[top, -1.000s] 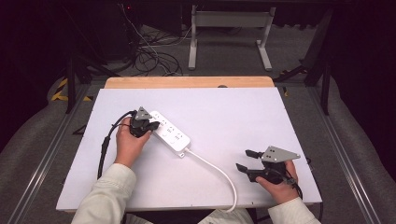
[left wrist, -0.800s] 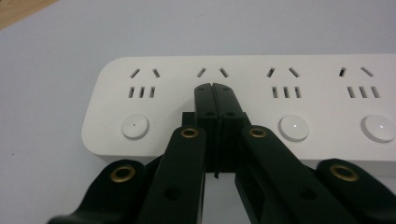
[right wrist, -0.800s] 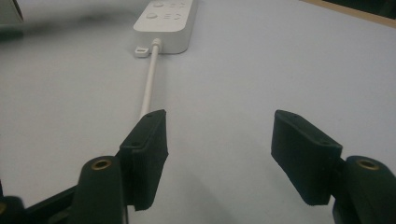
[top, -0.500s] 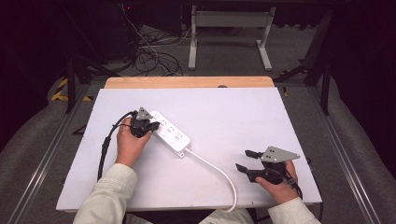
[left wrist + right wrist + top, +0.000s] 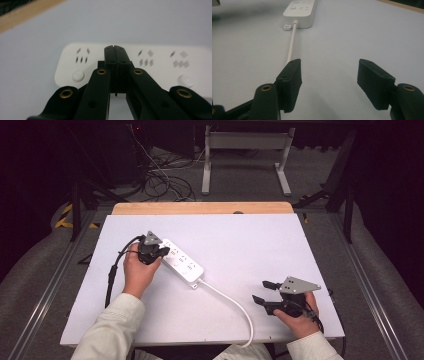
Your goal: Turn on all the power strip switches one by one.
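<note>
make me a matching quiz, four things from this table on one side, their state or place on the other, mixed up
Things:
1. left gripper
2. right gripper
3. power strip
4. cord

States or places:
A. open, over bare table
B. runs off the near table edge
C. shut, tips over the strip
D. lies flat, slanted, left of centre

Pairs: 1-C, 2-A, 3-D, 4-B
</note>
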